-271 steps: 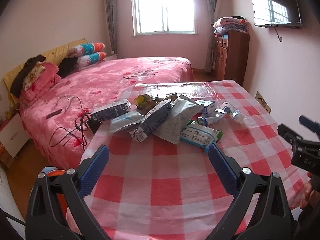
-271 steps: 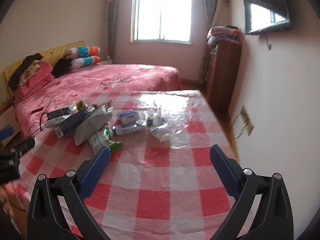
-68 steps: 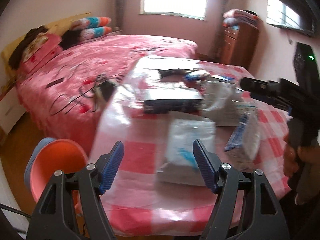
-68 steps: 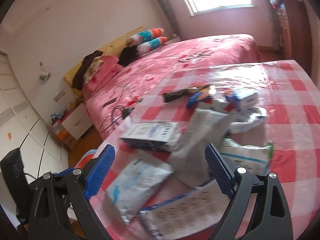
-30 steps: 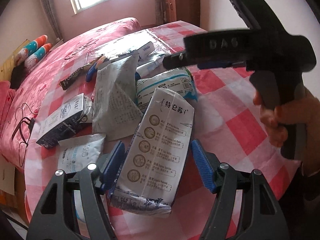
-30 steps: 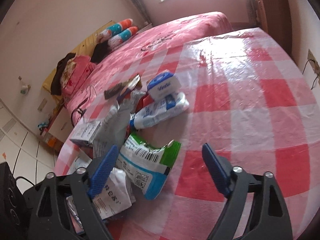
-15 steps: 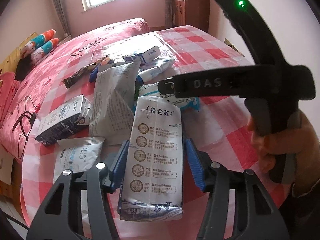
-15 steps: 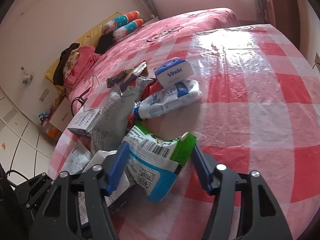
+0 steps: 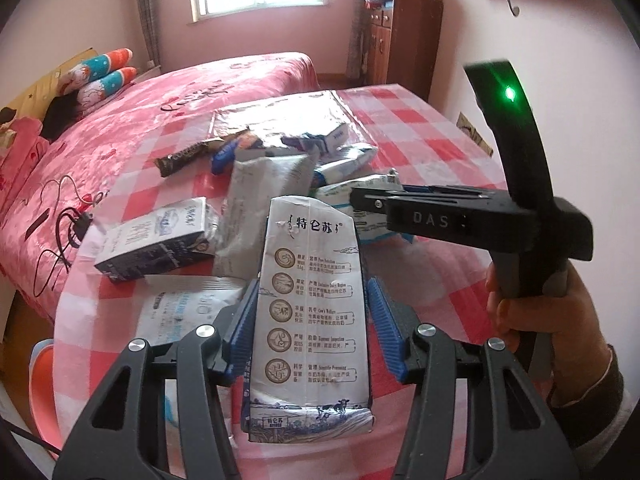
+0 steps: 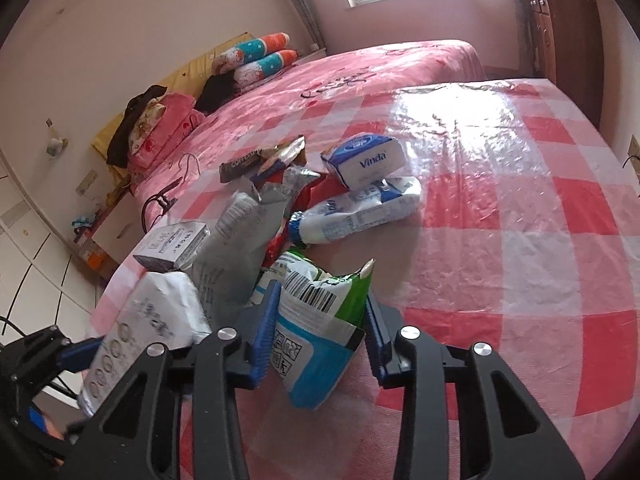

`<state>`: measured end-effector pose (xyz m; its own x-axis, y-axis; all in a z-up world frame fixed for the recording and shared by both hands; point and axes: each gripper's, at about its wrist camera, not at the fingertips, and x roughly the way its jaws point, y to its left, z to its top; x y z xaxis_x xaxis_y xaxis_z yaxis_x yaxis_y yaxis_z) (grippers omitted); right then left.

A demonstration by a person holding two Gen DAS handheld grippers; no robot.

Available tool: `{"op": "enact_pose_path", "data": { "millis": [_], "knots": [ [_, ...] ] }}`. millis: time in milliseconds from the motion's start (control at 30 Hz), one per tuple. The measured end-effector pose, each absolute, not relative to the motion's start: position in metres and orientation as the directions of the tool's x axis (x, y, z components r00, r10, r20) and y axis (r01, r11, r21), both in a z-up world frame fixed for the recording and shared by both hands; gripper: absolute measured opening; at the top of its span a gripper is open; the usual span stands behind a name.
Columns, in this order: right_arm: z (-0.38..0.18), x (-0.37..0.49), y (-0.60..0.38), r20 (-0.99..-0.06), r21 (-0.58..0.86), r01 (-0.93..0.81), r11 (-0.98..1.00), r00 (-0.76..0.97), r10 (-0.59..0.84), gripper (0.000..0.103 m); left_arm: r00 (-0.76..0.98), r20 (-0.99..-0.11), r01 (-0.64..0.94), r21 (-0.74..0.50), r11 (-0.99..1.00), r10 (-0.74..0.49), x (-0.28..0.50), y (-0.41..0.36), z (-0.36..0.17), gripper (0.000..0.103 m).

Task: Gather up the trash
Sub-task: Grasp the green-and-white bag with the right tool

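My left gripper (image 9: 314,320) is shut on a flattened white milk carton (image 9: 312,312) with printed round emblems, held just above the checked table (image 9: 420,152). The same carton (image 10: 160,320) shows blurred at the lower left of the right wrist view. My right gripper (image 10: 320,328) has its jaws closing on a green, blue and white snack bag (image 10: 316,320) that lies on the table; both pads touch it and it is crumpled between them. In the left wrist view the right gripper (image 9: 372,200), held by a hand (image 9: 560,320), reaches in from the right.
More trash lies behind: a grey pouch (image 9: 264,192), a dark milk box (image 9: 160,240), a flat white packet (image 9: 180,308), a Vinda tissue pack (image 10: 364,160), a white wrapper (image 10: 360,212), a brown bar wrapper (image 9: 184,158). An orange bin (image 9: 40,380) stands below the table's left edge. A pink bed (image 9: 160,92) lies beyond.
The left gripper has closed on the milk carton and raised it a little. The right gripper's jaws have narrowed from wide open down onto the snack bag, which has crumpled.
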<state>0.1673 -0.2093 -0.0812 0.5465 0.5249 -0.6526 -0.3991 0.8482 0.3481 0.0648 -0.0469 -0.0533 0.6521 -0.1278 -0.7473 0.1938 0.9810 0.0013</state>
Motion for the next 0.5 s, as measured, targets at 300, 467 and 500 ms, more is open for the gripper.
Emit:
{"op": "enact_pose_path", "data": {
  "millis": [300, 467, 500],
  "knots": [
    [-0.066, 0.165, -0.234, -0.581, 0.394, -0.344, 0.853, 0.626, 0.521, 0.034, 0.693, -0.707, 0.162, -0.036, 0.986, -0.140, 0.053, -0.019, -0.039, 0.055],
    [-0.048, 0.158, -0.238, -0.527, 0.416, -0.346, 0.841, 0.662, 0.533, 0.034, 0.713, -0.687, 0.136, -0.063, 0.989, -0.142, 0.048, 0.002, -0.036, 0.055],
    [-0.044, 0.157, -0.236, -0.519, 0.417, -0.350, 0.839, 0.666, 0.536, 0.034, 0.718, -0.682, 0.130, -0.067, 0.989, -0.141, 0.047, 0.006, -0.035, 0.055]
  ]
}}
